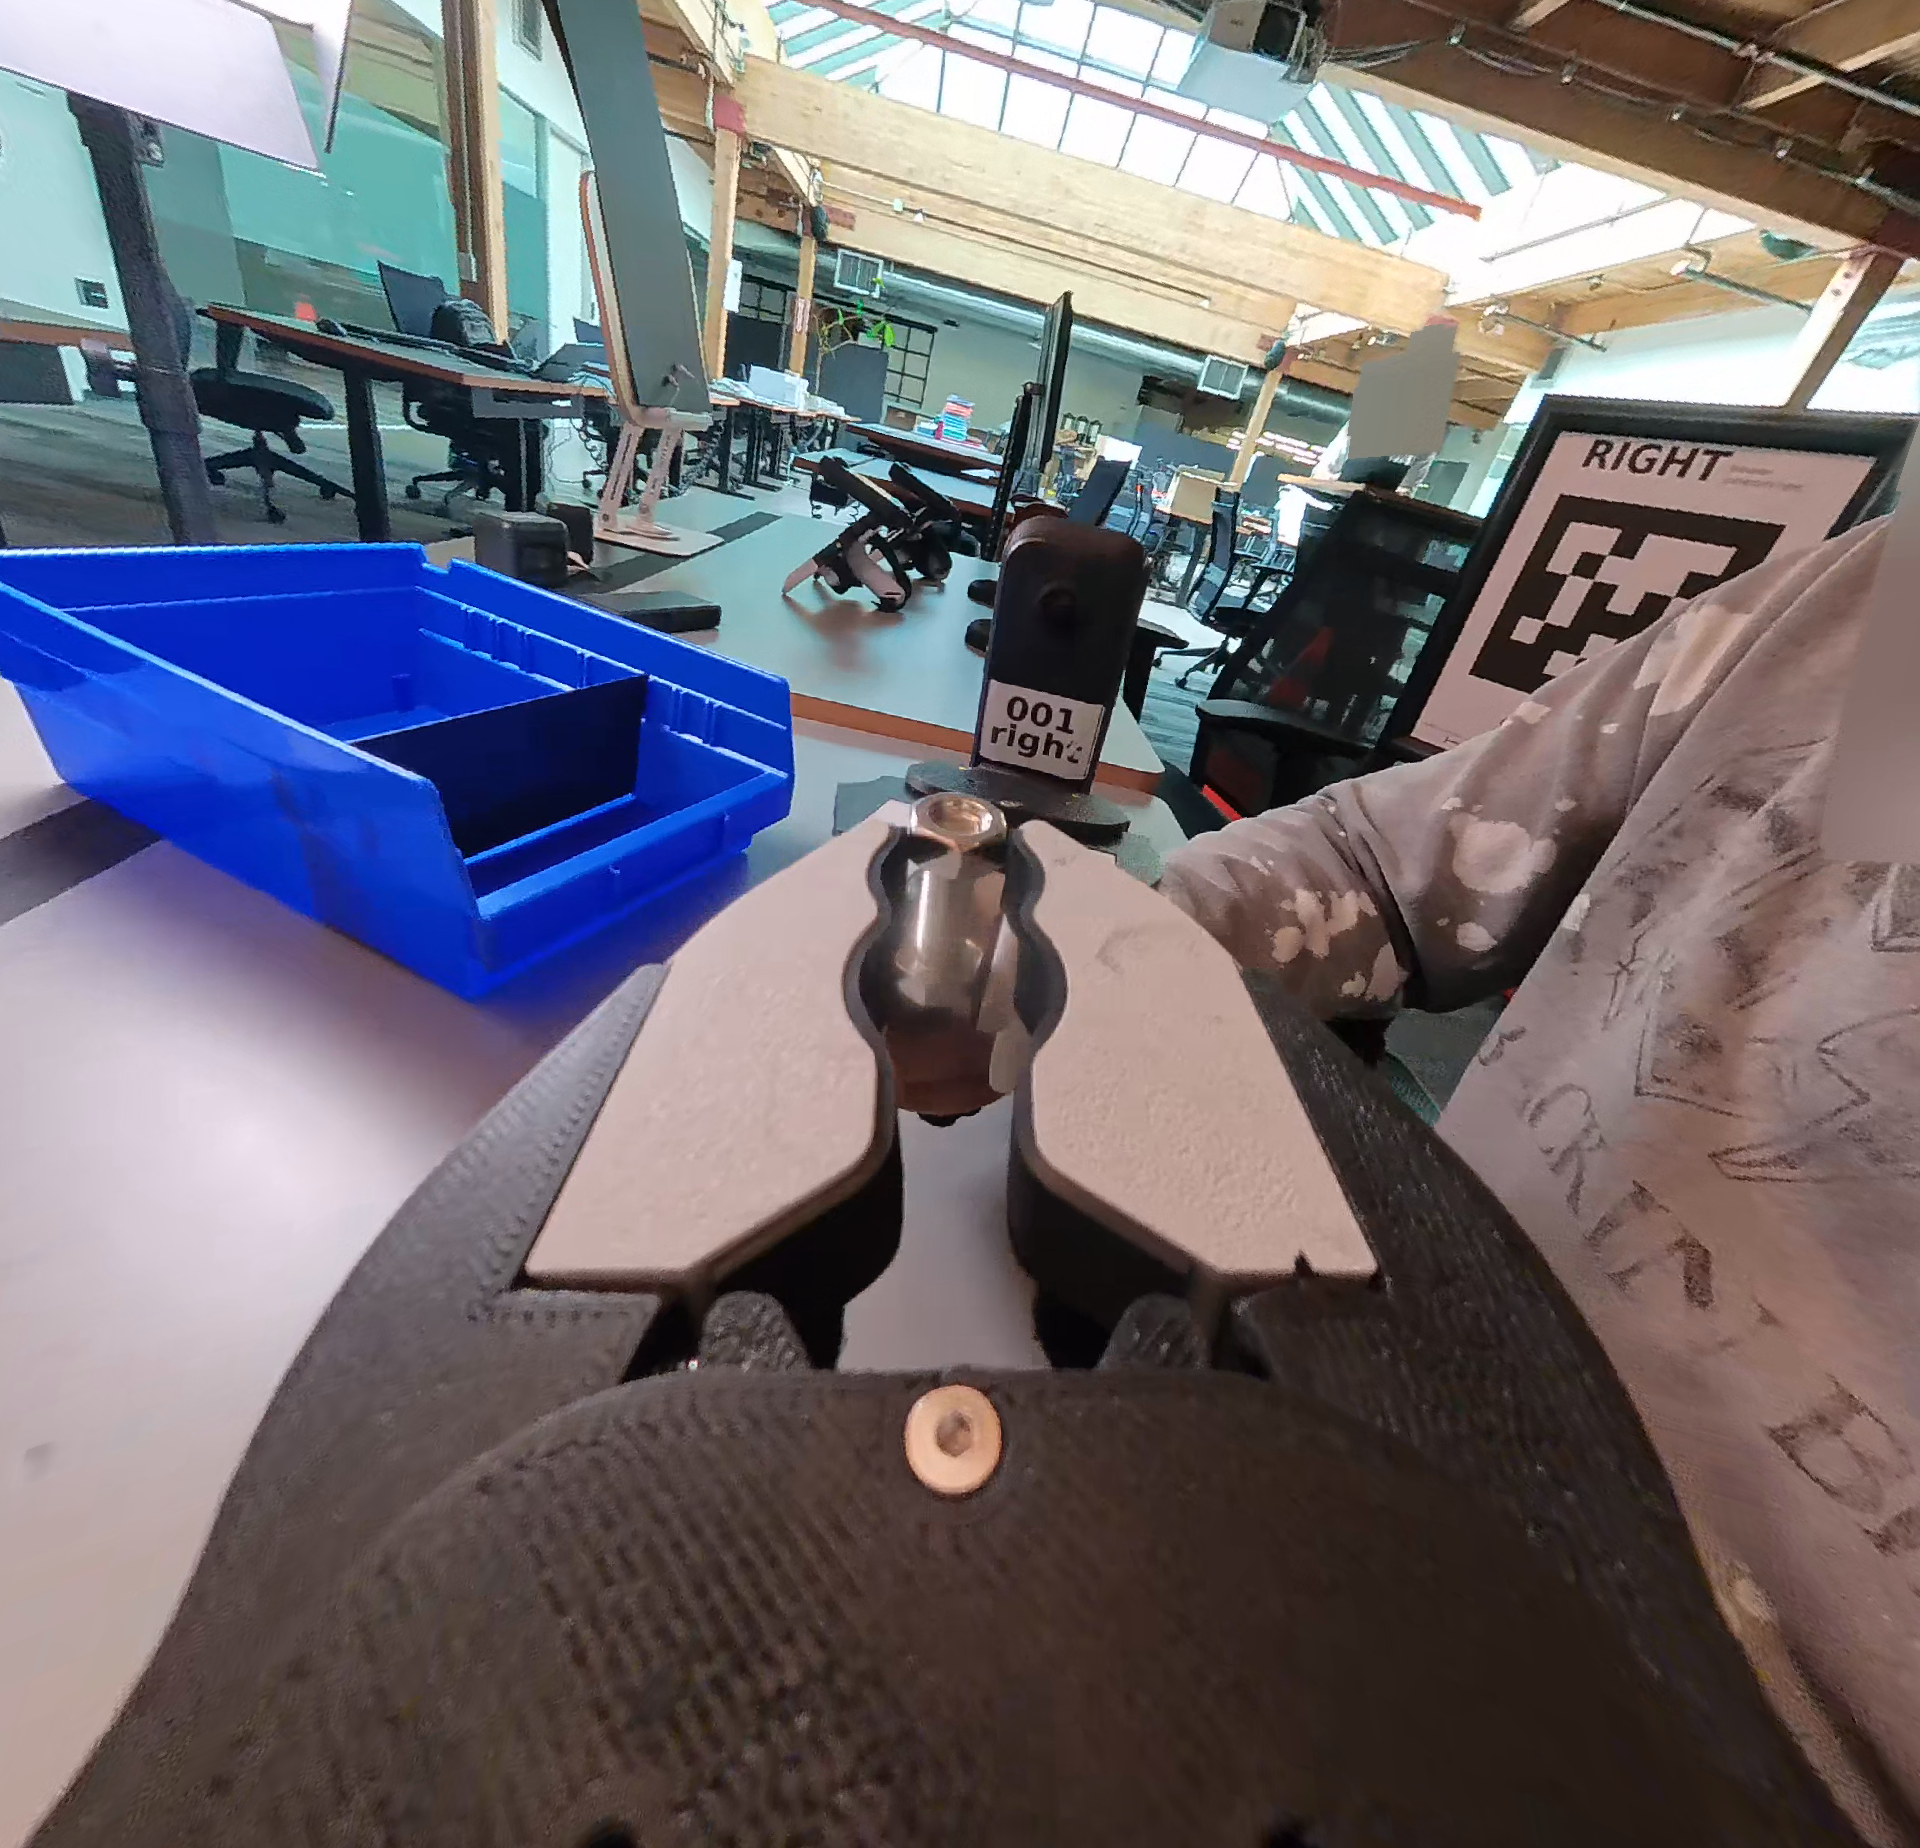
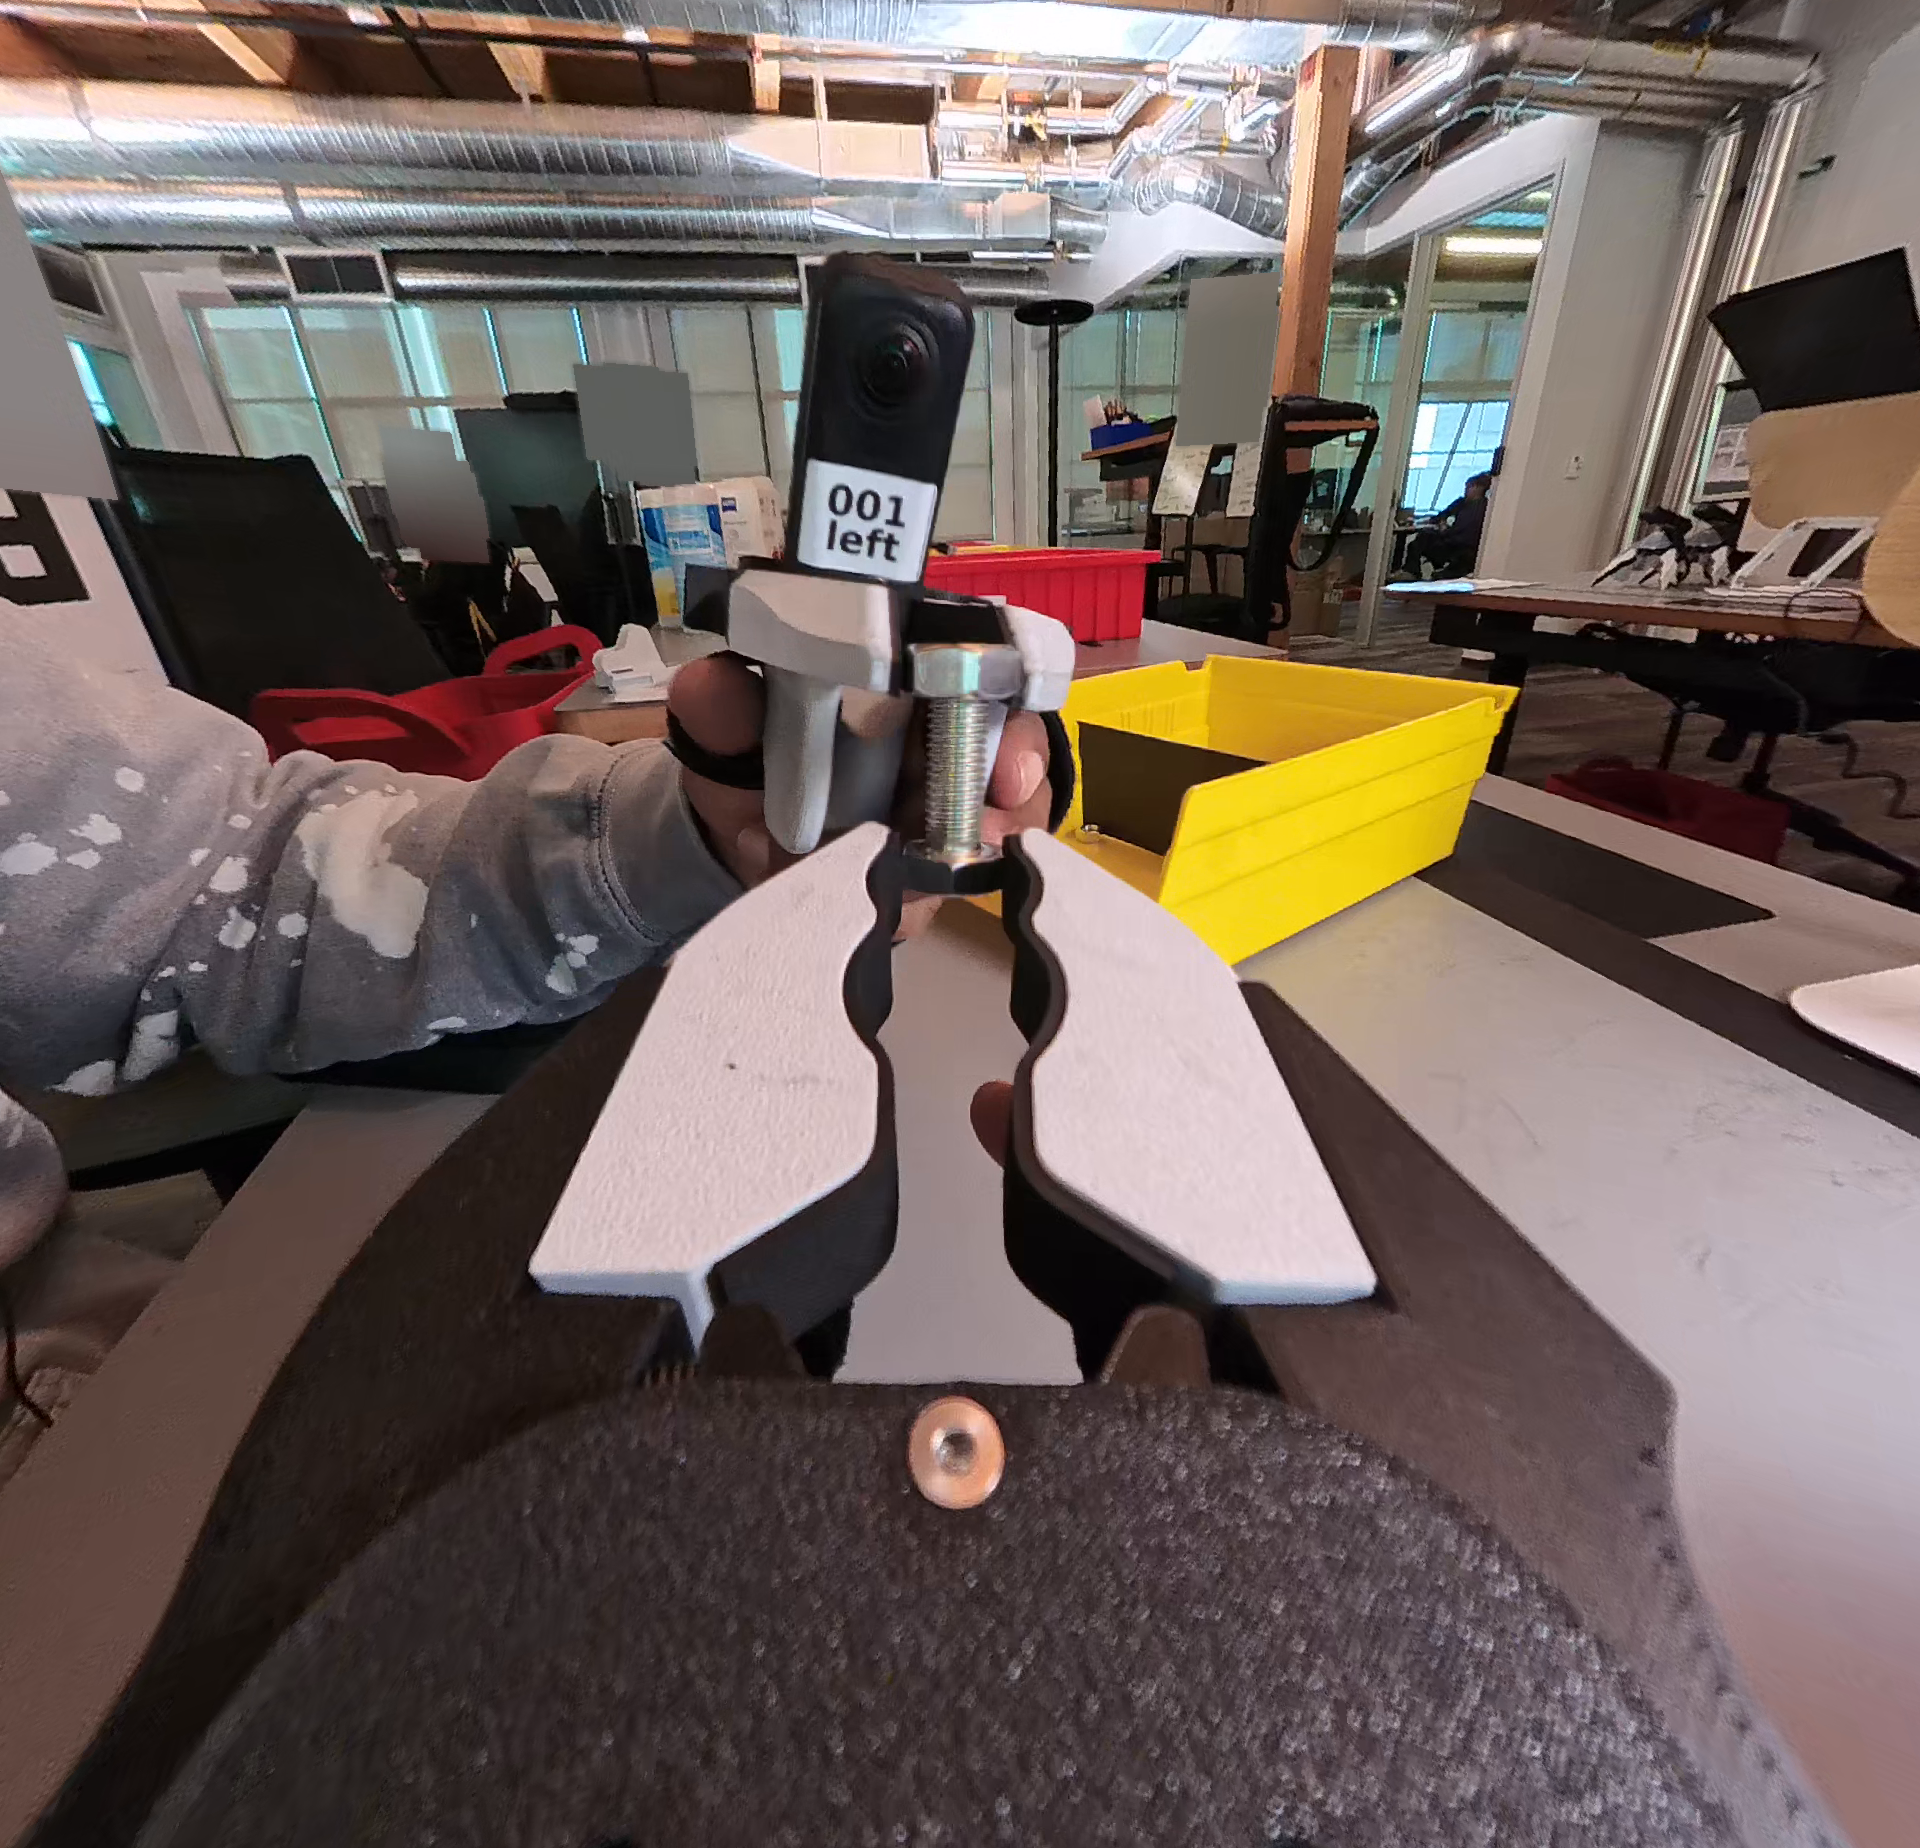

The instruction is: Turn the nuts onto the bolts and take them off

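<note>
A silver bolt (image 2: 958, 759) hangs upright with its threads showing. My left gripper (image 2: 961, 668) is shut on its hex head, held by a hand (image 2: 717, 749). In the left wrist view the bolt head (image 1: 954, 819) sits at the tips of my left gripper (image 1: 954, 853), and the shaft shows through the finger gap. My right gripper (image 2: 951, 858) comes from below and is shut on a dark nut (image 2: 951, 873) at the bolt's lower end. In the left wrist view only the right gripper's camera (image 1: 1060, 635) shows; its fingers are hidden.
A blue bin (image 1: 416, 738) with a dark divider sits on the grey table to the left. A yellow bin (image 2: 1278, 811) sits behind the bolt to the right, a red bin (image 2: 1039, 583) farther back. A grey spattered sleeve (image 1: 1455, 863) reaches in from the right. The grippers are tip to tip, or close to it.
</note>
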`<action>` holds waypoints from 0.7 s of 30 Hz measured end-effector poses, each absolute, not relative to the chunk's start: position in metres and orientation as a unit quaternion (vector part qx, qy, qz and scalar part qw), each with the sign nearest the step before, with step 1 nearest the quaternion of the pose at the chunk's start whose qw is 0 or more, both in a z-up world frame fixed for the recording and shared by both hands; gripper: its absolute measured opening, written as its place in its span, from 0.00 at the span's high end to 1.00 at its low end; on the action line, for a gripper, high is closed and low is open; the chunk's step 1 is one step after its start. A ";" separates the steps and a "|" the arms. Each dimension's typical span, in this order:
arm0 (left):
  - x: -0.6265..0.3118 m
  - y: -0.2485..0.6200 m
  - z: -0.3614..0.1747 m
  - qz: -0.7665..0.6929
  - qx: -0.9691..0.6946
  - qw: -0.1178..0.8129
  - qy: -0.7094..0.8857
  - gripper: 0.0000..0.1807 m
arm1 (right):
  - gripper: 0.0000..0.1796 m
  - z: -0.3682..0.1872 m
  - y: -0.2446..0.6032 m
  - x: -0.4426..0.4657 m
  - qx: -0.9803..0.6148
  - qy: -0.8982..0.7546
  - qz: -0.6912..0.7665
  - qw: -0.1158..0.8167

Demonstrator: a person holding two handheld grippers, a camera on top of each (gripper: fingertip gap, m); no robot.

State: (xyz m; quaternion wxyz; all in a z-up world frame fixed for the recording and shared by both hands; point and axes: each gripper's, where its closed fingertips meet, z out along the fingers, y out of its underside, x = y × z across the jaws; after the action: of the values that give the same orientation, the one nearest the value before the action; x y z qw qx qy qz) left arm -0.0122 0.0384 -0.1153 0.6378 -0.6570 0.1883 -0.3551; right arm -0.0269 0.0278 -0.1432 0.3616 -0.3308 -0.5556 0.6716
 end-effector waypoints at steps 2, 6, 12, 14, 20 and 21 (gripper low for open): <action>-0.011 0.039 -0.117 -0.348 -0.664 0.634 0.191 0.90 | 0.90 -0.147 0.027 -0.029 -0.339 -0.565 0.660 0.361; -0.010 0.039 -0.119 -0.346 -0.665 0.633 0.194 0.90 | 0.90 -0.149 0.025 -0.029 -0.337 -0.570 0.657 0.359; -0.033 0.043 -0.116 -0.332 -0.667 0.650 0.152 0.92 | 0.90 -0.133 0.024 -0.019 -0.302 -0.545 0.701 0.346; -0.038 0.042 -0.119 -0.329 -0.669 0.650 0.151 0.90 | 0.90 -0.128 0.022 -0.016 -0.294 -0.539 0.712 0.341; -0.019 0.032 -0.109 -0.365 -0.643 0.649 0.180 0.85 | 0.90 -0.138 0.026 -0.024 -0.324 -0.543 0.696 0.341; -0.016 0.033 -0.111 -0.365 -0.645 0.646 0.183 0.85 | 0.90 -0.139 0.025 -0.025 -0.326 -0.545 0.693 0.342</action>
State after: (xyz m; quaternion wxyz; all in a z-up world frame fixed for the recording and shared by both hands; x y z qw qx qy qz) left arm -0.0162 0.0332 -0.1107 0.6459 -0.6452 0.1825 -0.3649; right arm -0.0247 0.0254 -0.1393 0.3421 -0.3258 -0.5449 0.6928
